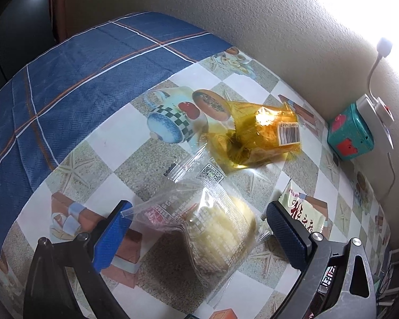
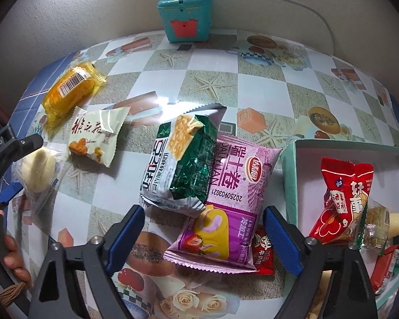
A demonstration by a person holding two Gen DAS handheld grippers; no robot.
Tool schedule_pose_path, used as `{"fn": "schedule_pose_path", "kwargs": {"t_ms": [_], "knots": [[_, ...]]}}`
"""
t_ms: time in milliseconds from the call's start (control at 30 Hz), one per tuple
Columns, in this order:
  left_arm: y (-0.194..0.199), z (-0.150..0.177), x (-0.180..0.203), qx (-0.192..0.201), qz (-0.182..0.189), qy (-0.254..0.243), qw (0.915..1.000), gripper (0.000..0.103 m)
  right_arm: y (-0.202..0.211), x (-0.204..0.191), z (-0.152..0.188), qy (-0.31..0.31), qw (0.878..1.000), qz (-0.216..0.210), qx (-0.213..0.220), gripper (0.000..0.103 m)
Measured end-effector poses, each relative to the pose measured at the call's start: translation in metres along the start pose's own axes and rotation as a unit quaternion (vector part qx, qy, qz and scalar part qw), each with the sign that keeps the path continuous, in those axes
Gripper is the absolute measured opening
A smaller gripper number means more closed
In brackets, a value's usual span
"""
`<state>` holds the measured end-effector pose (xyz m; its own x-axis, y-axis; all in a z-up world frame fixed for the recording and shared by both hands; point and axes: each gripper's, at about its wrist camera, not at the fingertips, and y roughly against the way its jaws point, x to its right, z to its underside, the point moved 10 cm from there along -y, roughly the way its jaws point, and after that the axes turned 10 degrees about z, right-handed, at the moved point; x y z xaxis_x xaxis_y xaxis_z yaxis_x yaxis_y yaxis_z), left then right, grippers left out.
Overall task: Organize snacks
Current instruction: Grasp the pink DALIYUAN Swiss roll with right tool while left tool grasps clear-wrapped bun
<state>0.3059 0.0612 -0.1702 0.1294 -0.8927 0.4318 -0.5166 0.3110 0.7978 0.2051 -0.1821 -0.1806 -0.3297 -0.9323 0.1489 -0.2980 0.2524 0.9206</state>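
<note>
Several snacks already lie in the open box [image 2: 290,175] at the right of the right wrist view, among them a red packet [image 2: 345,199], so by my reading the sorting is partly done with more left outside than in. Still loose on the worktop [image 2: 252,85] are a green packet [image 2: 183,159] leaning on a purple packet [image 2: 226,207] at centre, a small red candy [image 2: 263,250] tucked under the purple one's lower right corner, a cream packet [image 2: 98,135] and a yellow packet [image 2: 71,93] at upper left, and a clear-wrapped cake [image 2: 37,170] at far left. The right claw [image 2: 204,239] is spread wide and holds nothing, its fingers flanking the lower end of the purple packet, whose long axis runs roughly up and down the frame, tilted slightly right at the top. In the left wrist view the left claw [image 1: 196,228] is likewise spread, with the cake [image 1: 218,228] between its fingers but not pinched; the cake's wrapper runs diagonally from upper left to lower right, and the yellow packet [image 1: 260,133] sits beyond it at centre right.
</note>
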Motion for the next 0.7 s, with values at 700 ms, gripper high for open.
{"fn": "schedule_pose_path", "kwargs": {"t_ms": [700], "knots": [[-0.0007,0.0093,0.0092,-0.021,0.016,0.001,0.9996,0.074,0.0018,0.0048,0.0004,0.005,1.0,0.013,-0.002,0.072]]}}
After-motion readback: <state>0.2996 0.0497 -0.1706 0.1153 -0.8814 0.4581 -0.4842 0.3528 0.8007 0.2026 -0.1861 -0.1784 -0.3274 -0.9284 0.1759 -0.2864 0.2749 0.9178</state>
